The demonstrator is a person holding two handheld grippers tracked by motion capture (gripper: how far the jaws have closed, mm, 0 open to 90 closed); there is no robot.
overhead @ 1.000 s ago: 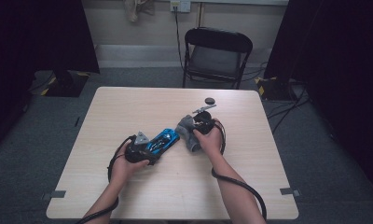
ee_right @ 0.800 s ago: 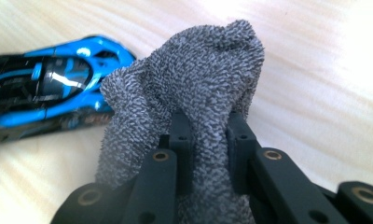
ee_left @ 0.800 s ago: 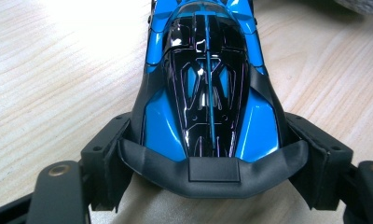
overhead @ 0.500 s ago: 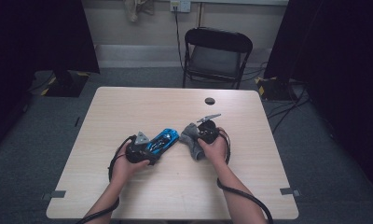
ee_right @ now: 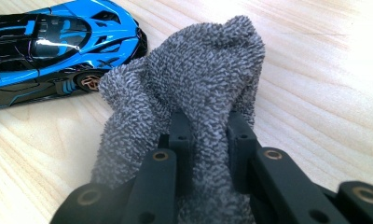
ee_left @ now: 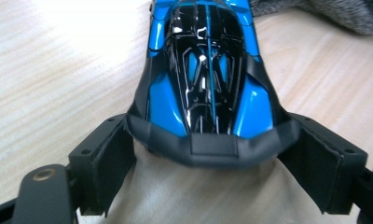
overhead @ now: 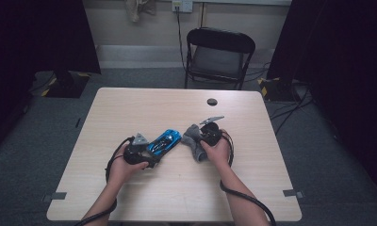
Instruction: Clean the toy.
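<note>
A blue and black toy car (overhead: 164,141) rests on the table, nose toward the grey terry cloth (overhead: 192,136). My left gripper (overhead: 152,151) sits at the car's tail. In the left gripper view the car (ee_left: 208,84) has its rear bumper between the jaws of the left gripper (ee_left: 205,168), which have just been opening and now flank it without squeezing. My right gripper (overhead: 200,140) is shut on the cloth. In the right gripper view the right gripper (ee_right: 208,135) pinches a fold of the cloth (ee_right: 198,70), with the car (ee_right: 49,42) just beyond.
The wooden table (overhead: 130,108) carries a small black round object (overhead: 212,101) near its far edge. A black folding chair (overhead: 219,52) stands behind the table. Cables trail from both grippers toward the person.
The right hand has brought the cloth toward the near side of the table, down beside the car's nose. The left hand has stayed in place at the car's tail.
</note>
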